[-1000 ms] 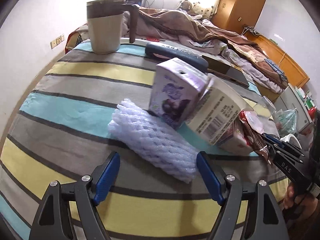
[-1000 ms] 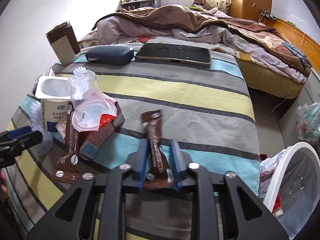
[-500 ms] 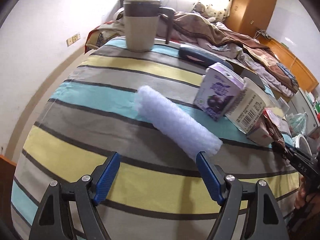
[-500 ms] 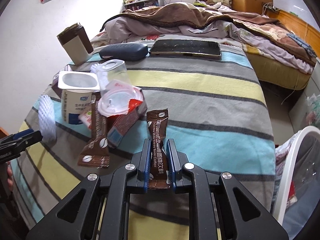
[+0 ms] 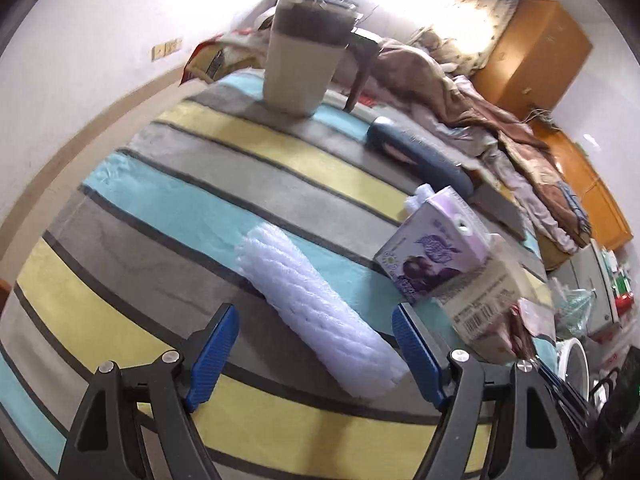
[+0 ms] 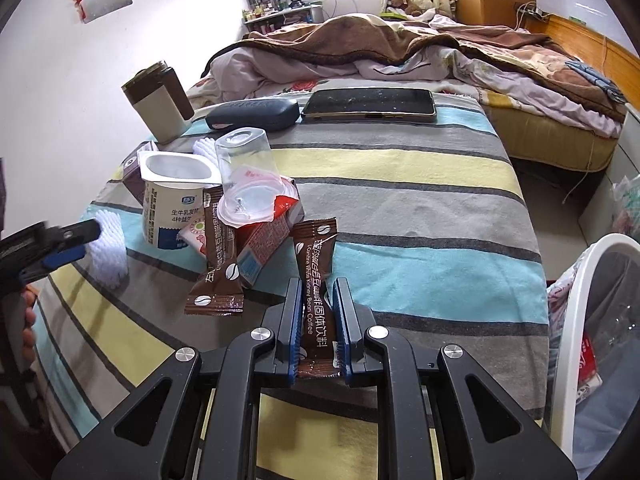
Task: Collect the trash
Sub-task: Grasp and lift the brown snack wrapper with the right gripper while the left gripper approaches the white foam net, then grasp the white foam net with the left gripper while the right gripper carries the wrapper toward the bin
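Note:
My right gripper (image 6: 318, 308) is shut on a brown coffee sachet (image 6: 316, 280), which stands up between the blue pads above the striped cloth. A second brown sachet (image 6: 216, 272) lies to its left, by a yogurt cup (image 6: 172, 200), an upturned clear cup (image 6: 246, 168) and red wrappers. In the left wrist view, a white foam net sleeve (image 5: 316, 312) lies slantwise on the cloth between the wide-apart fingers of my left gripper (image 5: 316, 348), which is open. The sleeve's near end is close to the right pad. A purple drink carton (image 5: 436, 252) leans just beyond.
A white bin (image 6: 580, 320) lined with a clear bag stands at the right of the striped table (image 6: 420, 220). At the table's far end are a beige mug (image 6: 156, 104), a dark glasses case (image 6: 252, 114) and a phone (image 6: 372, 104). A bed lies behind.
The left gripper has shifted and rolled, so the foam sleeve now lies between its fingers. The right gripper has closed fully on the coffee sachet and lifted it slightly.

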`<state>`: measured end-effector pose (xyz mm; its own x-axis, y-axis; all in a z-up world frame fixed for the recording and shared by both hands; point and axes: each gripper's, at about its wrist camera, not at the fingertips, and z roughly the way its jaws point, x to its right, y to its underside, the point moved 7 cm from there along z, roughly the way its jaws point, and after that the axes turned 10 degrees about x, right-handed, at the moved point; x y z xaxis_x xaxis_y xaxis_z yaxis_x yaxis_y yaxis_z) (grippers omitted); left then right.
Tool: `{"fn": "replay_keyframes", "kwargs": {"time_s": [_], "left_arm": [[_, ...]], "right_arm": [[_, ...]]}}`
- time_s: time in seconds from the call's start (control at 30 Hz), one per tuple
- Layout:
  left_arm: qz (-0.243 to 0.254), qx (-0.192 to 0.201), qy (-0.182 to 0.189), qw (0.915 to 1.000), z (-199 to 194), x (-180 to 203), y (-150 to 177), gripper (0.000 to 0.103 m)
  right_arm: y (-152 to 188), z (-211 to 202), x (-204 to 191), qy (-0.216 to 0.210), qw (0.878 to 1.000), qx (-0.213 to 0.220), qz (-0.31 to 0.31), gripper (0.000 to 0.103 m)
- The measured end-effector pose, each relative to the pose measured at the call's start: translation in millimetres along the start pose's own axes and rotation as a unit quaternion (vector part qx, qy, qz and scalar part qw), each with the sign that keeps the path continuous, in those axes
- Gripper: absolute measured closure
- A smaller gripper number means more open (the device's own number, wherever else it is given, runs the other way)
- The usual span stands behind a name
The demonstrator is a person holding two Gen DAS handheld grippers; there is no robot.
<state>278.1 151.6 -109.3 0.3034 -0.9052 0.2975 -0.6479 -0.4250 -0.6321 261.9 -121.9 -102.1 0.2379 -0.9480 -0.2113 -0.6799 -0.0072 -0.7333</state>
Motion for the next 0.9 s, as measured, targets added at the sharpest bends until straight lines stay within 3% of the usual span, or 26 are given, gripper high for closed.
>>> {"fn": "replay_keyframes", "kwargs": {"time_s": [0.13, 0.4, 0.6, 0.9], "left_arm": [[0.003, -0.01, -0.012, 0.9999, 11.6, 2.1, 4.7, 0.028], [0.051, -0.001, -0.012, 0.9986, 17.2, 19.0, 9.1, 0.053], [0.092, -0.006, 0.011, 0.9957, 15.7, 39.4, 20.0, 0.07], [0.121, -0.007, 0.046, 0.9916, 3.9, 53.0, 37.0, 0.072]], "right_arm": [[-1.1, -1.1, 6.0, 0.004, 1.0, 0.004, 0.005, 0.085], [-0.1, -1.9, 8.7, 0.001, 1.0, 0.009, 0.017, 0.085], [0.6, -6.4, 10.8, 0.0, 1.0, 0.013, 0.024, 0.085], [1.9, -16.8, 10.0, -0.004, 0.999, 0.023, 0.03, 0.085]]}}
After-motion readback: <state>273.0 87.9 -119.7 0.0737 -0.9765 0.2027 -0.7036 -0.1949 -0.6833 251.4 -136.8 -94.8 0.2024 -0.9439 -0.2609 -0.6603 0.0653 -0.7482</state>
